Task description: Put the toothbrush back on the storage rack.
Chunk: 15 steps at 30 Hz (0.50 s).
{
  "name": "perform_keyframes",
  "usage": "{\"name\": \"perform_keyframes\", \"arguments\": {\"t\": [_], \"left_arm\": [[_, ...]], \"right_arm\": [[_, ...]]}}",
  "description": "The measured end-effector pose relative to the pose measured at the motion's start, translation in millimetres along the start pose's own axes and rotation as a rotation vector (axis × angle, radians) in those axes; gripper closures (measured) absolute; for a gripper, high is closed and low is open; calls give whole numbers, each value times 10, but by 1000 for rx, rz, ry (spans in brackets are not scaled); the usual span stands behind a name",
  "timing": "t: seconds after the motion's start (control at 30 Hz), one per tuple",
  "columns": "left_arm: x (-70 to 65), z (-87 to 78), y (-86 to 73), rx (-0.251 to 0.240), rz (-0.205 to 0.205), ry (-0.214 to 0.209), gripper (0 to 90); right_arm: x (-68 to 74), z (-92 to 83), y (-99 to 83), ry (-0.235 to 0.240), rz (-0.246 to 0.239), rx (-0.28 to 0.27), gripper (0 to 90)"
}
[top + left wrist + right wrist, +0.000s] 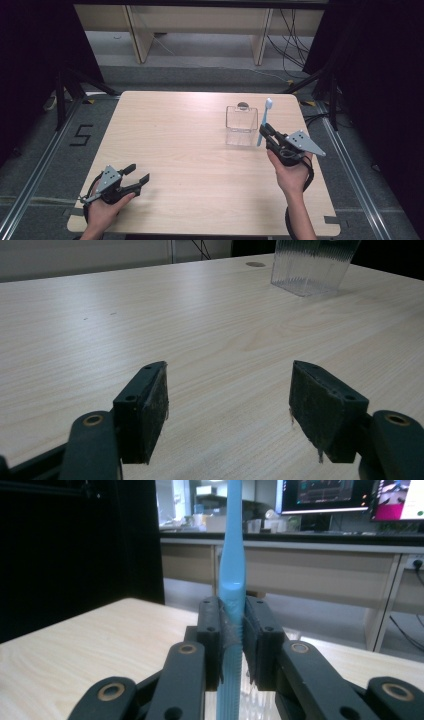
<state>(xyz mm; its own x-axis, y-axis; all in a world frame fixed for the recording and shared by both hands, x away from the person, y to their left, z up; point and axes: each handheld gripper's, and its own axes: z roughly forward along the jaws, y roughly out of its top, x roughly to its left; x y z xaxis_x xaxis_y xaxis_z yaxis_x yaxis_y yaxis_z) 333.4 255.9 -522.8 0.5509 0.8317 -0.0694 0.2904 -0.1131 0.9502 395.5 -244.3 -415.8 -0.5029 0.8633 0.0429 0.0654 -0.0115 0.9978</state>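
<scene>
1. We see the blue toothbrush (263,122) upright at the table's right, just right of the clear cup (241,126), clamped in the right gripper (265,131).
2. Right gripper view gives us pads pressing the handle (233,630).
3. Left gripper (137,174) near left; its own view shows us jaws apart, nothing between, over bare table (200,330).

- Left claw (140,178): black body, grey three-cornered plate on top, black cable.
- Right claw (266,131): same build; brass-ringed pivots, rough black pads (222,640).
</scene>
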Motion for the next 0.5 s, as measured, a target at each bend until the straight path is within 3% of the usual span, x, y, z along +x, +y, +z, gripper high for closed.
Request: {"name": "perform_keyframes", "arguments": {"t": [0.13, 0.27, 0.5], "left_arm": [[0, 0, 0, 1, 0, -1, 314], [3, -1, 0, 1, -2, -1, 314], [1, 0, 1, 1, -1, 0, 314]], "right_arm": [[-18, 16, 63, -24, 14, -11, 792], [-30, 64, 109, -49, 26, -57, 792], [-57, 145, 171, -65, 24, -75, 792]]}}
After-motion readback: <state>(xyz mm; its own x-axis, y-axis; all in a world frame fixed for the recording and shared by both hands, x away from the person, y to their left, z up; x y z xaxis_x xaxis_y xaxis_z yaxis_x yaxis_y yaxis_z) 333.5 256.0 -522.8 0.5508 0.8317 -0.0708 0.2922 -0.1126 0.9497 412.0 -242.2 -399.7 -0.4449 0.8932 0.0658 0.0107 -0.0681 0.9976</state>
